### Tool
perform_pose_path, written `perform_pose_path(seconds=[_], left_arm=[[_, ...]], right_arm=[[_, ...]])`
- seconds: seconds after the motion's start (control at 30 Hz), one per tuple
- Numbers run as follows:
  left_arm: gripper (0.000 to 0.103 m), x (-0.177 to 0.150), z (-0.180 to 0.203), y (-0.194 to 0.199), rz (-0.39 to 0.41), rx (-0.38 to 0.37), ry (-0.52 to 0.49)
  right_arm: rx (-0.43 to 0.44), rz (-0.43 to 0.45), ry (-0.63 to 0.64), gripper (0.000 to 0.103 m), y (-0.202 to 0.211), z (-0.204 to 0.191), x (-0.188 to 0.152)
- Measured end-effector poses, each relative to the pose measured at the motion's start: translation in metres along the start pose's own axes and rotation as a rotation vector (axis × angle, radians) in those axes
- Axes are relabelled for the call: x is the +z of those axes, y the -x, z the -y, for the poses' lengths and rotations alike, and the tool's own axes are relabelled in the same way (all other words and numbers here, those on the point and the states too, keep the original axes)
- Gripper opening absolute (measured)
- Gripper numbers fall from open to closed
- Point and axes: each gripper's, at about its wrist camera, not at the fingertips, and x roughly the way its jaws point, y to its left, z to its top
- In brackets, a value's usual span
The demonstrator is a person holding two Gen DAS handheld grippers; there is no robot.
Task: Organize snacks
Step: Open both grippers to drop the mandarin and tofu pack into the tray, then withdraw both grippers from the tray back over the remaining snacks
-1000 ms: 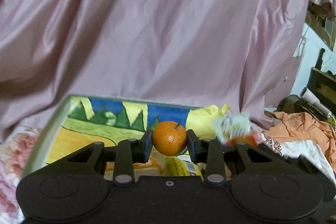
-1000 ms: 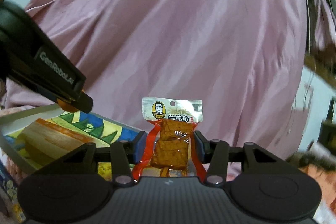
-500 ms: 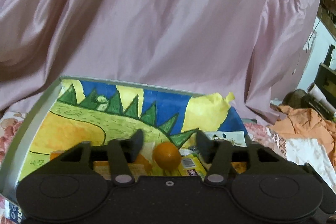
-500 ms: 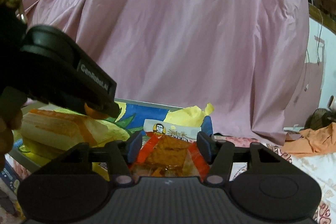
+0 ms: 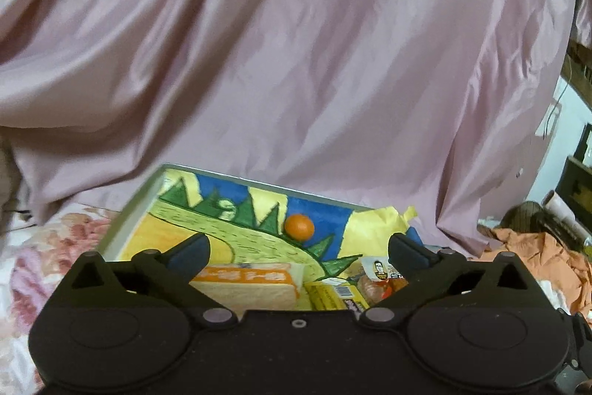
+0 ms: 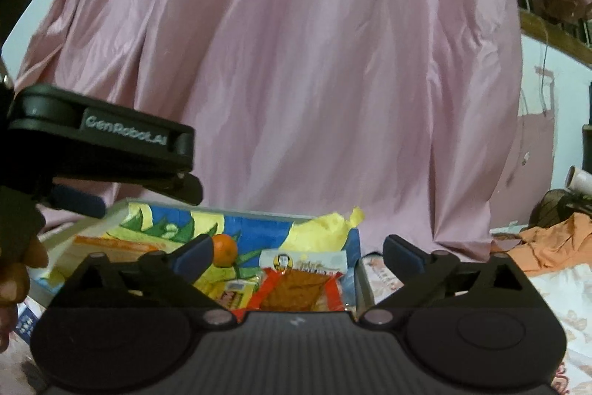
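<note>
Pink satin cloth (image 5: 296,62) fills most of both views, draped in folds from 9 o'clock across to 3 o'clock behind everything else. Below it lies a floral bedsheet (image 5: 55,239), pale with red blooms, showing at 8 o'clock in the left wrist view and at 4 o'clock in the right one. At 3 o'clock, orange clothing (image 6: 555,247) is heaped on the sheet, with a pale wall and dark furniture behind it.

On the sheet sits a tray (image 5: 129,210) with a grey rim and a painted lining of blue sky, green spikes and yellow ground; crumpled yellow paper (image 6: 325,228) stands at its far right corner. Inside the tray, a cream and orange bread pack (image 5: 251,284) lies at the near side, a yellow bar pack (image 5: 329,295) just right of it, and a red-edged tofu snack packet (image 6: 296,284) with a small portrait label at the near right.

A mandarin (image 5: 299,226) rests on the lining towards the far side, apart from the packs.

Left gripper (image 5: 298,252) has its jaws spread wide and holds nothing. Right gripper (image 6: 298,252) is likewise spread wide, the tofu snack packet lying loose in the tray below the gap.
</note>
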Motion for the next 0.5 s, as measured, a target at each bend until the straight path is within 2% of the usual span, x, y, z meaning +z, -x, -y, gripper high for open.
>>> perform_pose_path(seconds=[0.5], left_arm=[[0.102,-0.020,-0.047,0.103,0.055,0.082,0.014]], right_arm=[[-0.015,0.082,0.012,0.103,0.078,-0.018,0.019]])
